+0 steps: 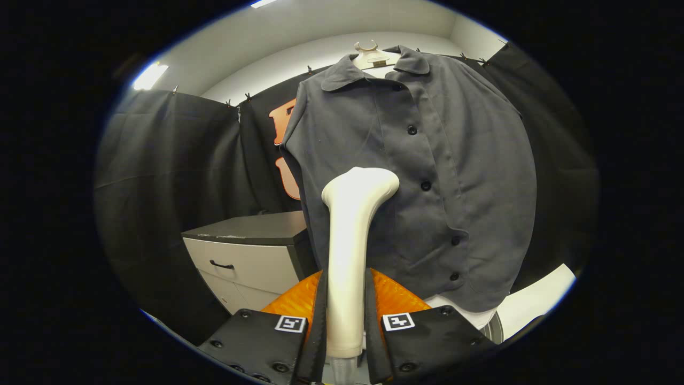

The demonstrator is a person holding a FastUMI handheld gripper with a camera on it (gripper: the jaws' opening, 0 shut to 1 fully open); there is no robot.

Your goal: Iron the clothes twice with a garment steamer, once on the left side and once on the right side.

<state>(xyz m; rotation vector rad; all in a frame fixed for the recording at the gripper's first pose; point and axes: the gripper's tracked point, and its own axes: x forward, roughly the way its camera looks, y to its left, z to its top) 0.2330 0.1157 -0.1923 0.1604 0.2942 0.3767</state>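
Observation:
A dark grey button-front shirt (443,176) hangs on a pale hanger (374,56) straight ahead of me. My gripper (344,315) is shut on the cream handle of the garment steamer (350,235), which stands upright between the fingers. The steamer's angled head (368,182) sits against the shirt's left half, about mid-height, just left of the button line. The shirt's hem hangs slightly beyond the fingers on the right.
A low cabinet (251,251) with a dark top and pale drawers stands to the left of the shirt, beyond the fingers. Black cloth walls close the booth on both sides. Something white (534,305) lies under the shirt's hem on the right.

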